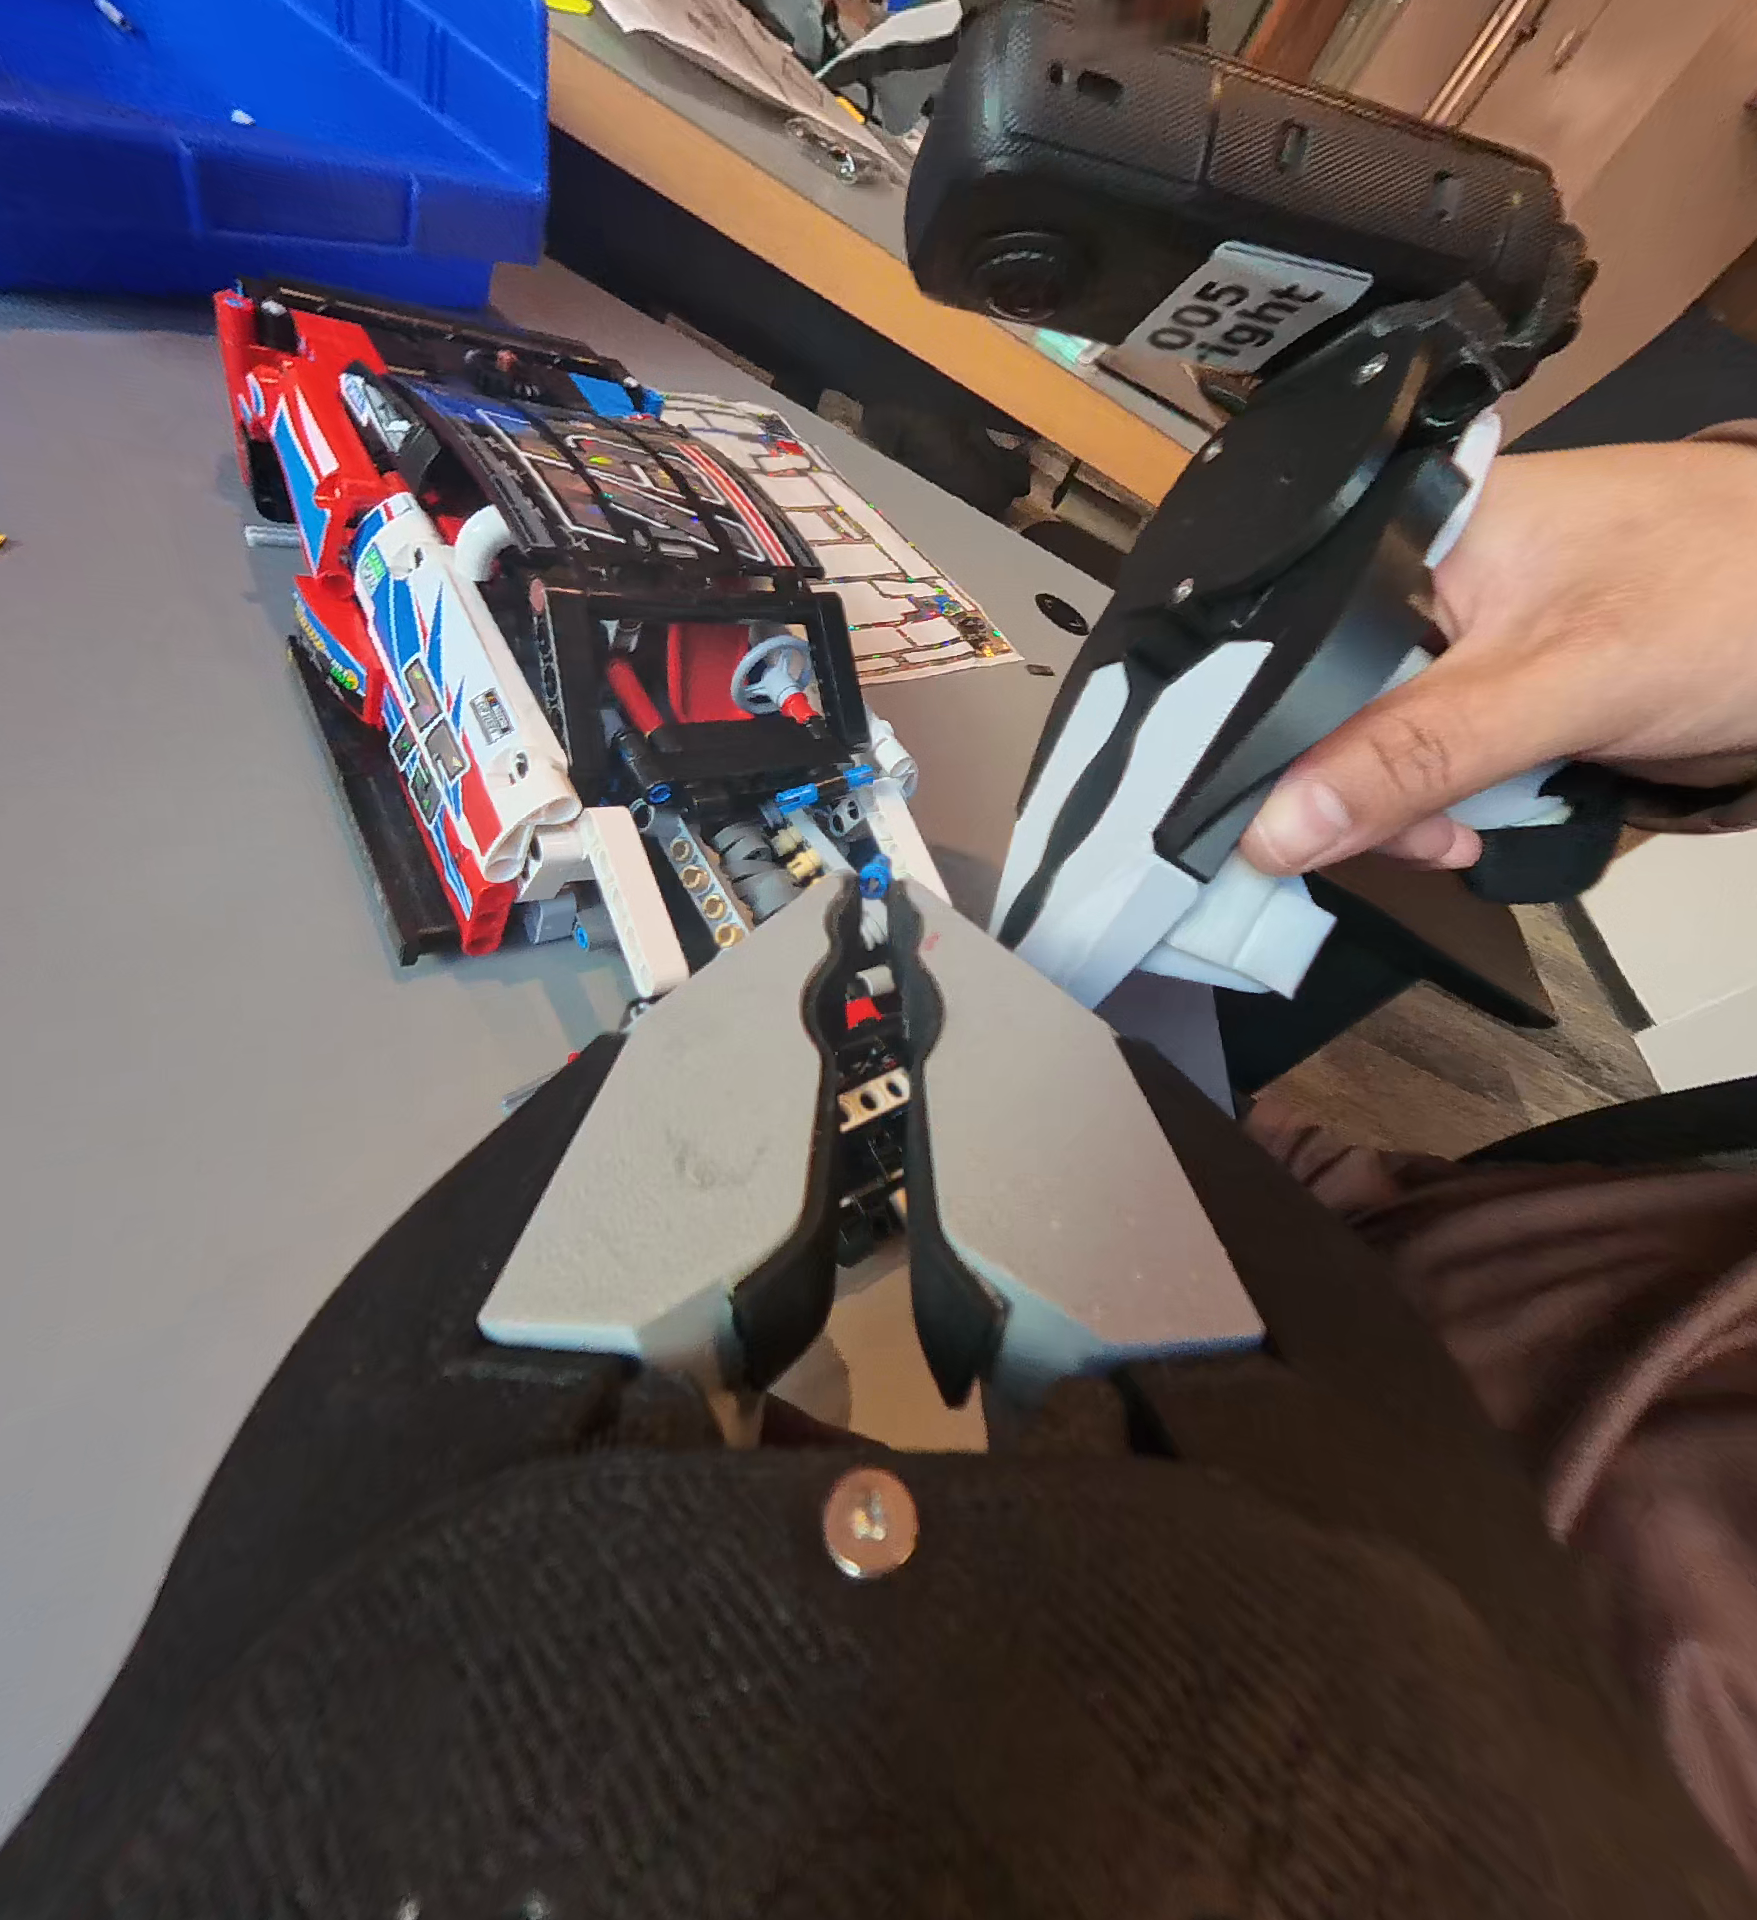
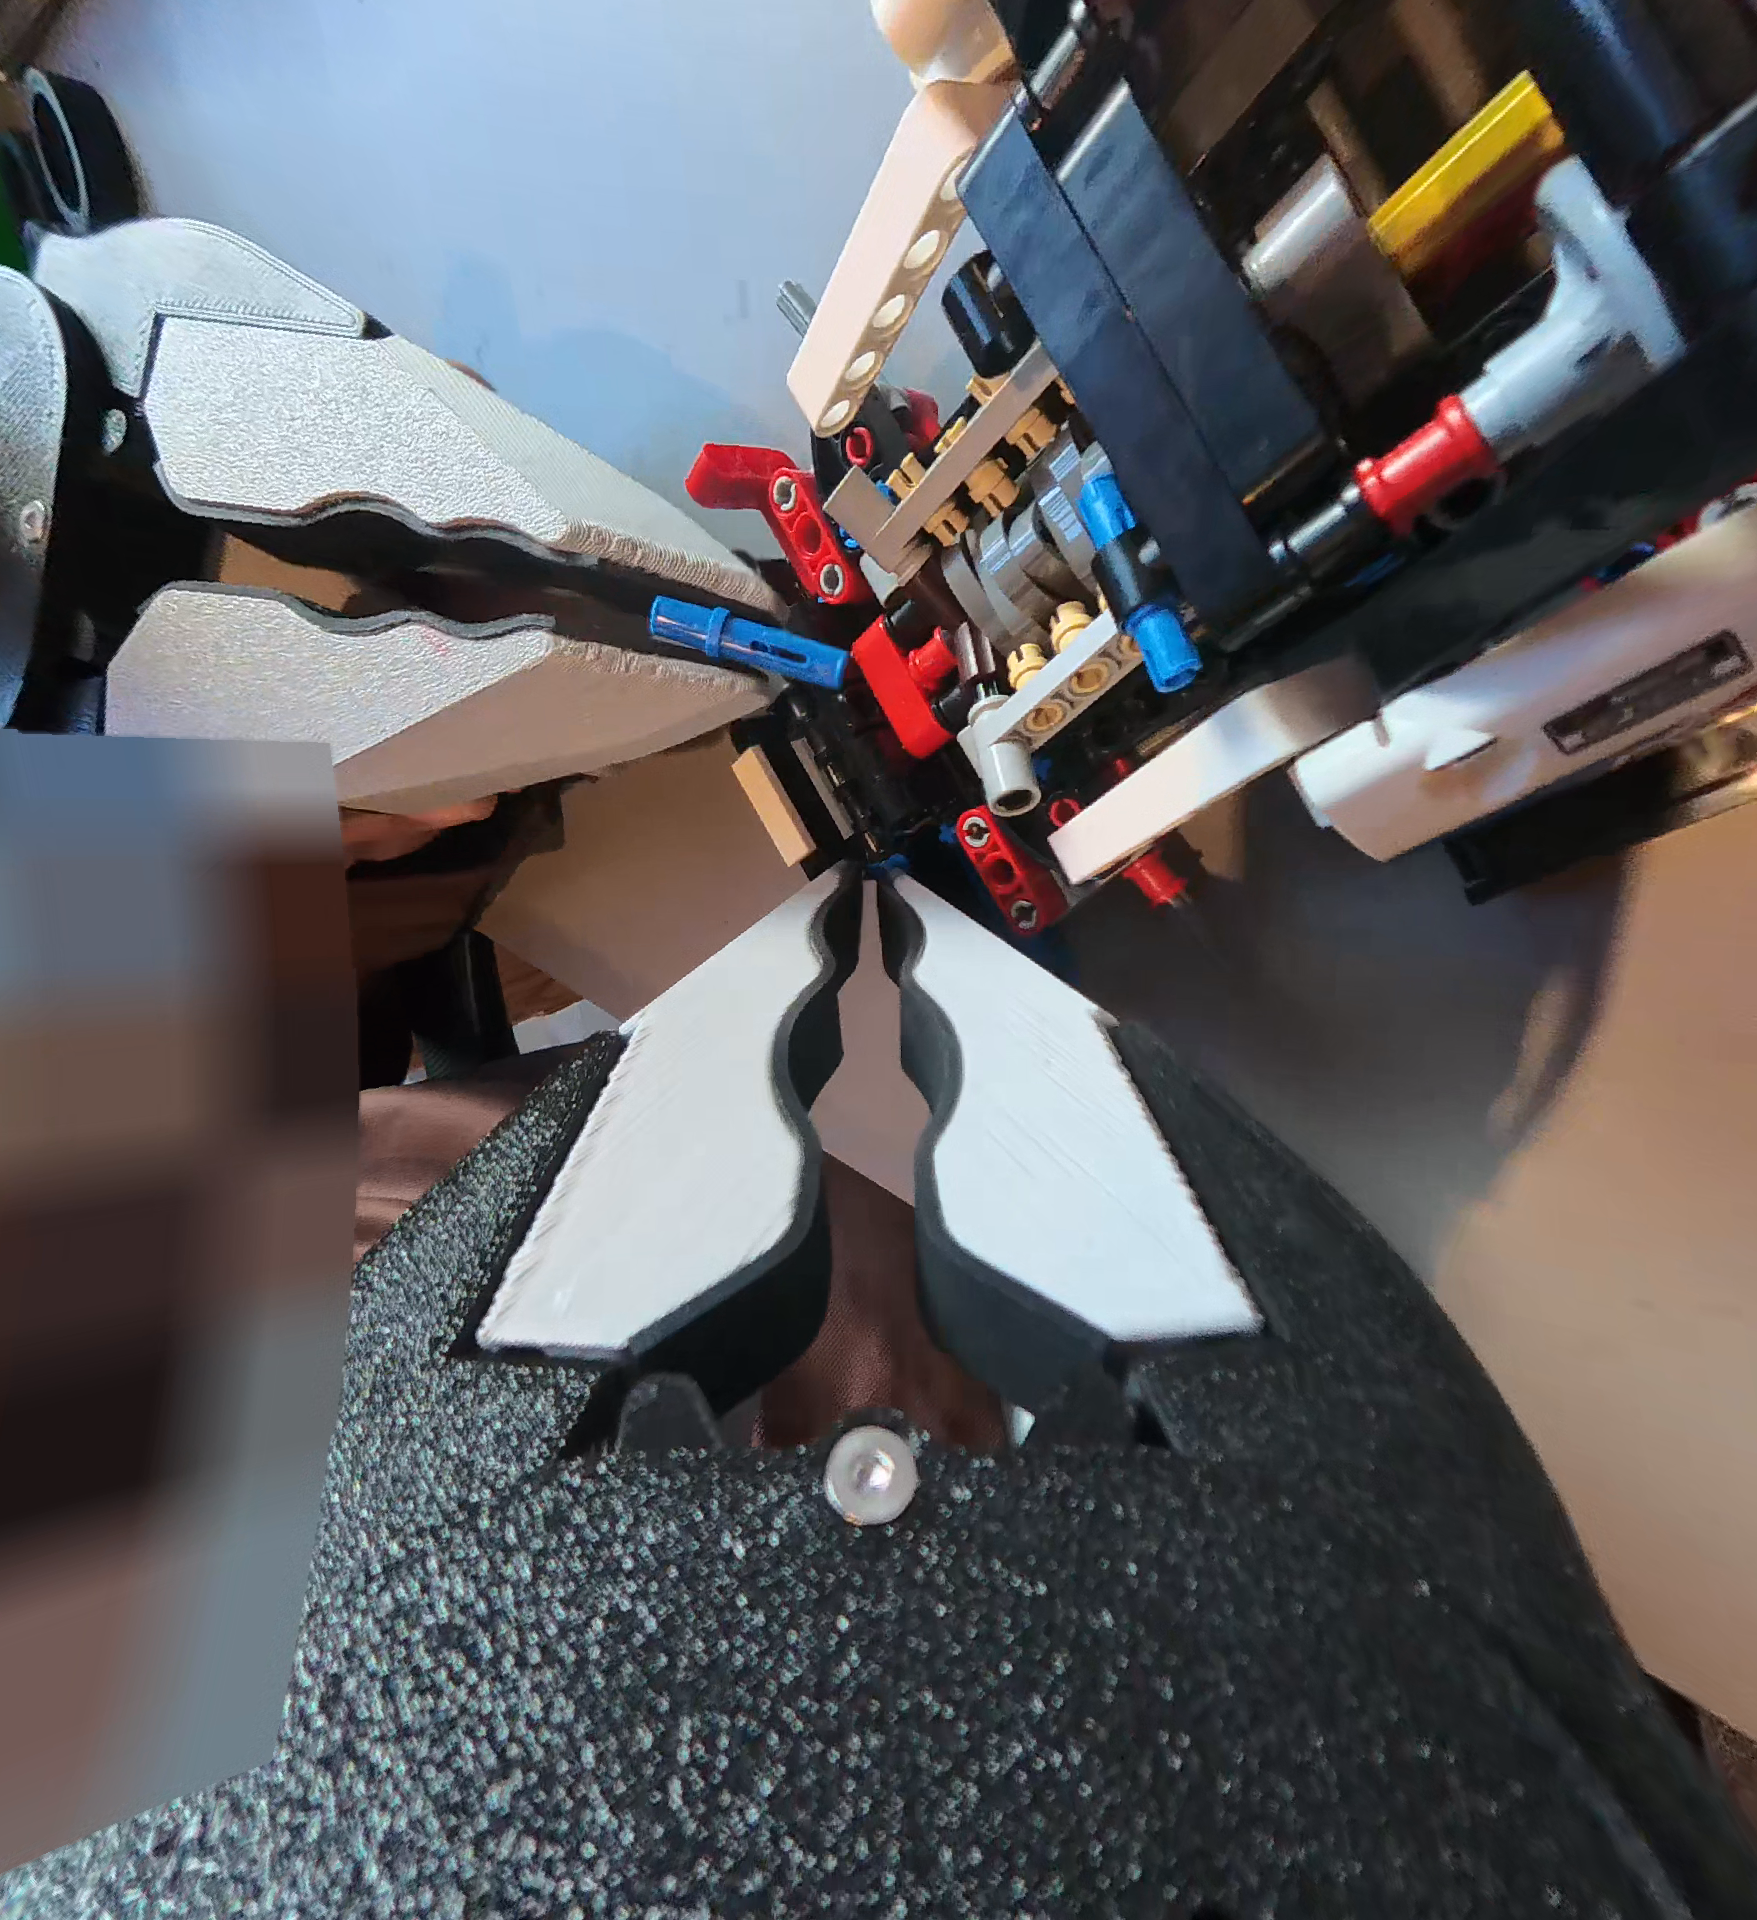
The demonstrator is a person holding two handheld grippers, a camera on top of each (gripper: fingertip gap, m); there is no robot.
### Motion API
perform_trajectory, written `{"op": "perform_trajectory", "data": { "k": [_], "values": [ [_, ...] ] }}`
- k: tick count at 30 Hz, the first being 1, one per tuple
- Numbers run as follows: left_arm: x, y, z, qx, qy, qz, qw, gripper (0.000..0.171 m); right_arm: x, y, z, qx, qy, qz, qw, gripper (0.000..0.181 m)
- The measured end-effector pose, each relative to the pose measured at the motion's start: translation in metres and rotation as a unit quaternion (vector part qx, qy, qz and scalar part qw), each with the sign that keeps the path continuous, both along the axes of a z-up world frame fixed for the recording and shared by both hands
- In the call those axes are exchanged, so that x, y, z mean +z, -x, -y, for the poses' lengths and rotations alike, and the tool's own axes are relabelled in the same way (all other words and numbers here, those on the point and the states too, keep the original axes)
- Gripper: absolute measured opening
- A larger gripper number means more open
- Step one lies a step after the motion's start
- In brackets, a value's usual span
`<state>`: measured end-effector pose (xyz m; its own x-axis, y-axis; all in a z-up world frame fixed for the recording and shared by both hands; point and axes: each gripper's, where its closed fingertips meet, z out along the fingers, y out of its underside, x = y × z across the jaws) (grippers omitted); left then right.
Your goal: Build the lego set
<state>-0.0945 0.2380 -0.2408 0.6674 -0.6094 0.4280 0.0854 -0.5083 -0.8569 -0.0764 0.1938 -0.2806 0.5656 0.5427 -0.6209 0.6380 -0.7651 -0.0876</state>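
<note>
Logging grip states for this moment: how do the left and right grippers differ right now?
The left gripper pinches a blue pin at its fingertips; the right gripper holds nothing visible, its tips nearly touching. In the right wrist view the left gripper comes in from the side, while the right gripper points straight at the lego car. Both have pale fingers with wavy black pads and sit at the car's open front end.

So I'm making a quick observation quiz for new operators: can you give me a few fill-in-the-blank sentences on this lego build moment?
1. The pin clamped in the left gripper is ___ in colour.
2. The steering wheel in the cockpit of the lego car is ___ in colour.
3. The right gripper is carried in a person's ___.

Missing words: blue; grey; hand.
</note>
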Motion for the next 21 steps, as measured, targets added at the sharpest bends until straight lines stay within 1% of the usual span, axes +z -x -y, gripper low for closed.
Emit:
{"op": "perform_trajectory", "data": {
  "k": [4, 7, 8, 14, 17, 21],
  "values": [
    [0.005, 0.008, -0.004, 0.022, -0.023, -0.018, 0.999, 0.002, 0.000, 0.001, 0.000, 0.002, -0.002, 0.017, 1.000, 0.004],
    [0.013, 0.014, -0.007, 0.034, -0.035, -0.004, 0.999, 0.002, -0.001, -0.002, 0.003, 0.010, -0.003, 0.038, 0.999, 0.015],
    [0.015, 0.017, -0.008, 0.038, -0.036, -0.003, 0.999, 0.002, 0.000, -0.002, 0.003, 0.007, -0.003, 0.040, 0.999, 0.016],
    [0.016, 0.022, -0.010, 0.044, -0.039, -0.007, 0.998, 0.002, -0.003, -0.001, 0.003, -0.019, 0.012, 0.046, 0.999, 0.009],
    [0.020, 0.021, -0.008, 0.041, -0.045, -0.005, 0.998, 0.002, -0.002, -0.002, 0.001, -0.047, 0.030, 0.042, 0.998, 0.011],
    [0.022, 0.018, -0.007, 0.036, -0.049, -0.009, 0.998, 0.002, -0.003, -0.002, 0.001, -0.054, 0.040, 0.044, 0.997, 0.010]
  ]
}}
